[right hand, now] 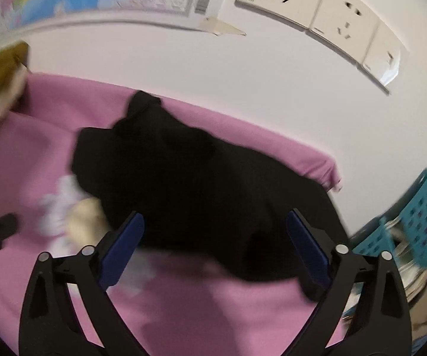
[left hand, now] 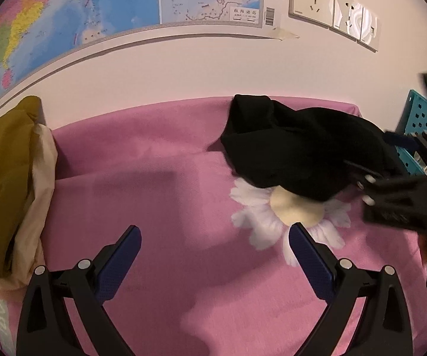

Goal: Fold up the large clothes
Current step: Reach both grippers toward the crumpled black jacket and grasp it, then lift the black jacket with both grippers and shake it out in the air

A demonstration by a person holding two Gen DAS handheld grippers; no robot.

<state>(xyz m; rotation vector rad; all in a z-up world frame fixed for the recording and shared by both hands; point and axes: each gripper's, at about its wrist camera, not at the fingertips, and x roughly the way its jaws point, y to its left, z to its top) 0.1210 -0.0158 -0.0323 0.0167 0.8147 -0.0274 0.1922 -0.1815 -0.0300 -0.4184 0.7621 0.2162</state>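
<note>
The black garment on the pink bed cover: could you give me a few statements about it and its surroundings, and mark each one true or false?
1. The black garment lies neatly folded into a flat square. False: it sits in a crumpled heap.
2. It covers part of a white daisy print on the pink cover. True.
3. The left gripper has its fingers clamped on the garment. False: its fingers stand apart over bare pink cover.
4. A map hangs on the wall above the bed. True.
5. The right gripper stands open, with the garment just beyond its fingers. True.
6. A red basket stands beside the bed. False: the basket is teal.
</note>
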